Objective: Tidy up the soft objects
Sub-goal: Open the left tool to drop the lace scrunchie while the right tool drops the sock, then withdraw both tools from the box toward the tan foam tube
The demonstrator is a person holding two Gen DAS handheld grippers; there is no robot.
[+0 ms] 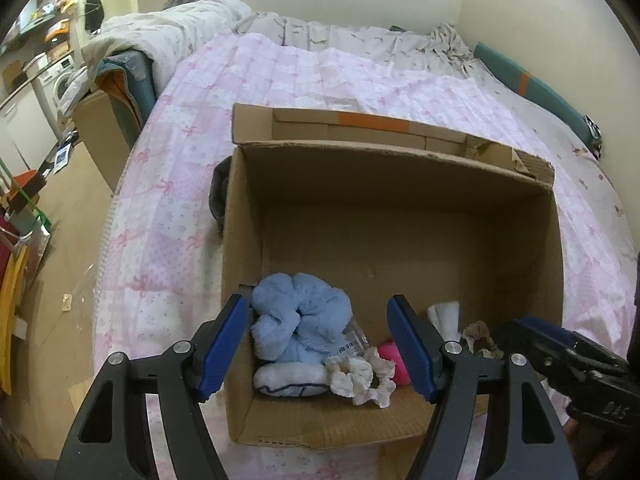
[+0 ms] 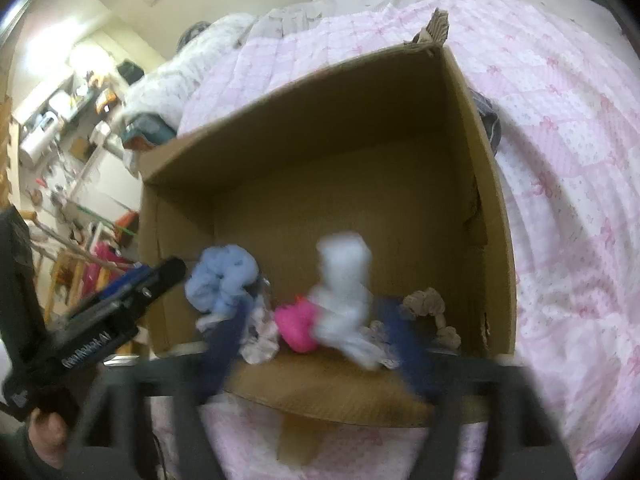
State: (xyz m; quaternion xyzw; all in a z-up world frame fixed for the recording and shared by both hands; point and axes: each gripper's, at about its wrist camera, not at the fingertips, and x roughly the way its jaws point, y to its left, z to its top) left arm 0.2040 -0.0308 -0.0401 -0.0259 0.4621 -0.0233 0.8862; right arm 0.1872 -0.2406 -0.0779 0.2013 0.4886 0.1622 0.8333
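Observation:
An open cardboard box [image 1: 400, 168] stands on a pink quilted bed. At its near end lie a fluffy light-blue scrunchie [image 1: 300, 320], a white padded piece with dark trim [image 1: 290, 380], a cream scrunchie [image 1: 360, 376], a pink soft item [image 1: 394, 360], a white cloth [image 1: 444, 316] and a beige scrunchie [image 1: 478, 334]. My left gripper [image 1: 320, 348] is open above the box's near edge, empty. The right wrist view is blurred: my right gripper [image 2: 316, 340] is open over the box [image 2: 492, 200], with the white cloth [image 2: 344, 292], the pink item [image 2: 298, 324] and the blue scrunchie [image 2: 222, 276] beyond its fingers.
The bed's pink quilt [image 1: 280, 80] surrounds the box, with a rumpled duvet [image 1: 160, 36] at the far left. A dark item [image 1: 218, 196] lies by the box's left wall. Floor clutter and shelves stand left of the bed. The right gripper's body [image 1: 568, 356] shows at lower right.

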